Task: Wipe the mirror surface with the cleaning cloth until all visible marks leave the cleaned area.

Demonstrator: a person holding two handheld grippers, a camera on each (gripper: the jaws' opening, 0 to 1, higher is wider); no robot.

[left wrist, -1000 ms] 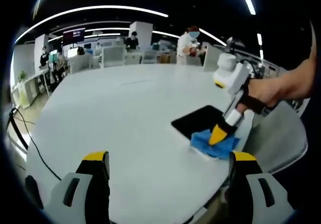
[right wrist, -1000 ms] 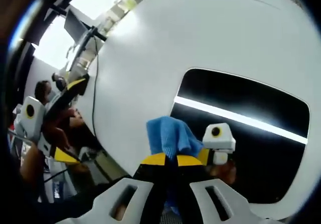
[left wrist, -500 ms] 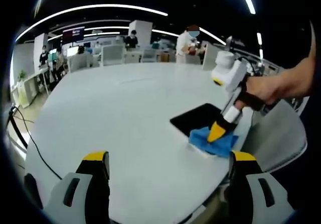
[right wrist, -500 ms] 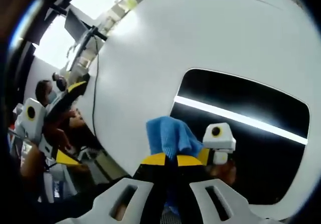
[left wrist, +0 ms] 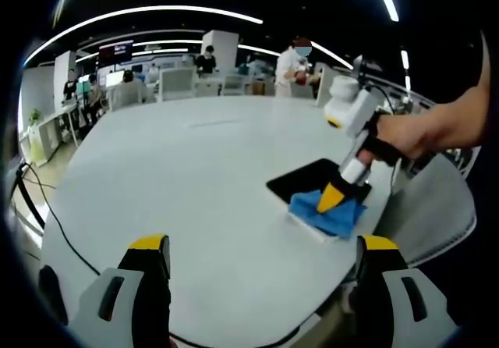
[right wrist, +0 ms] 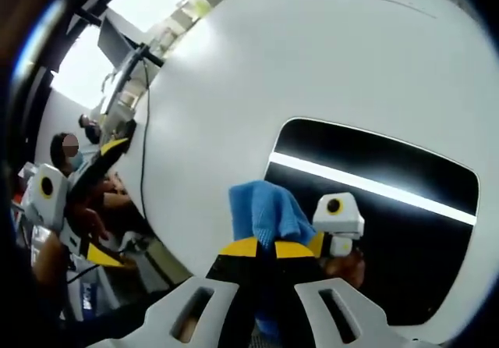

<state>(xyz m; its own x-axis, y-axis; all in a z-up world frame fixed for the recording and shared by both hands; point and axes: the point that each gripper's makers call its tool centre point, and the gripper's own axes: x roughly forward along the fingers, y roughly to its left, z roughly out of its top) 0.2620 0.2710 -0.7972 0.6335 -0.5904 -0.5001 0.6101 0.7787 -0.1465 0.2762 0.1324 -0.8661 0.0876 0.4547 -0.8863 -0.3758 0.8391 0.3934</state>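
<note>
A dark rectangular mirror [right wrist: 382, 207] lies flat on the white table [right wrist: 257, 75], near its edge, and mirrors a bright ceiling light strip. My right gripper [right wrist: 265, 248] is shut on a blue cleaning cloth [right wrist: 263, 211], which presses on the mirror's near corner. In the left gripper view the same mirror [left wrist: 308, 182] sits at the right with the blue cloth [left wrist: 327, 214] on its near end, under the right gripper [left wrist: 331, 200] held by a hand. My left gripper [left wrist: 261, 246] hovers open over the table's near side, well left of the mirror, with nothing between its fingers.
The round white table [left wrist: 195, 176] stretches far behind the mirror. A grey chair [left wrist: 437, 207] stands at the right edge. A black cable [left wrist: 47, 215] hangs at the left. Desks and several people [left wrist: 296, 67] fill the room behind.
The right gripper has slid the blue cloth a little further up onto the mirror. The left gripper has stayed almost still.
</note>
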